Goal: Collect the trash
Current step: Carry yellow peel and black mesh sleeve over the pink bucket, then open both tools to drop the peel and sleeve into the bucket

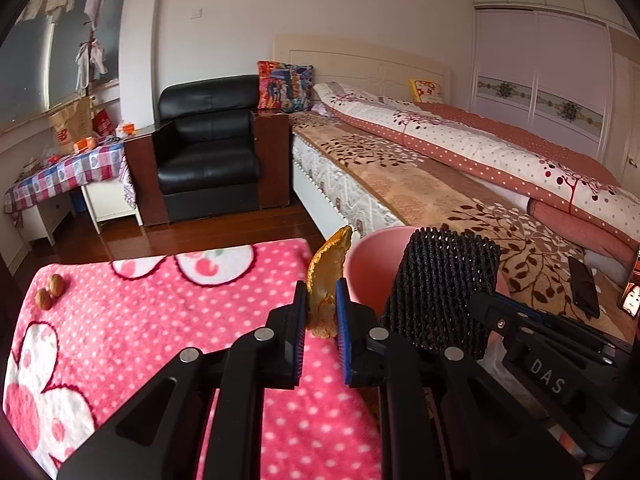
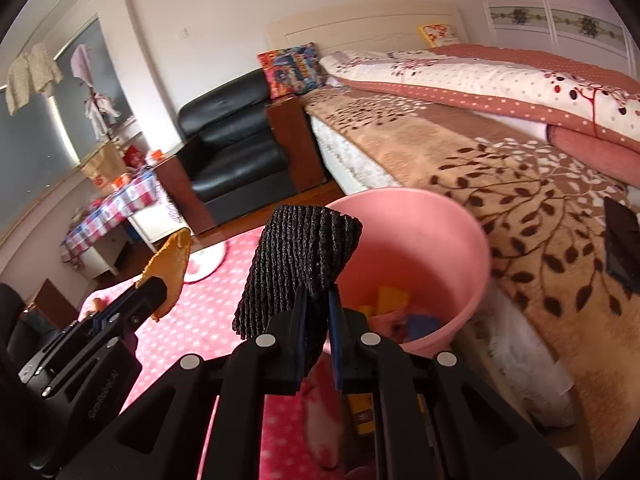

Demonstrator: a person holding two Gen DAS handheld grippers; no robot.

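My left gripper [image 1: 322, 294] is shut on an orange fruit peel [image 1: 329, 272] and holds it upright above the pink dotted blanket [image 1: 160, 320], just left of the pink bin [image 1: 370, 264]. The peel also shows in the right wrist view [image 2: 170, 268]. My right gripper [image 2: 318, 300] is shut on a black foam net sleeve [image 2: 300, 264] and holds it at the near rim of the pink bin [image 2: 420, 240]. The bin holds several coloured scraps [image 2: 400, 312]. The sleeve also shows in the left wrist view [image 1: 440, 284].
Two walnuts [image 1: 50, 292] lie at the blanket's far left. A bed [image 1: 440, 168] runs along the right, with a black phone [image 1: 584, 286] on it. A black armchair [image 1: 208, 148] and a checked table [image 1: 68, 172] stand behind on the wooden floor.
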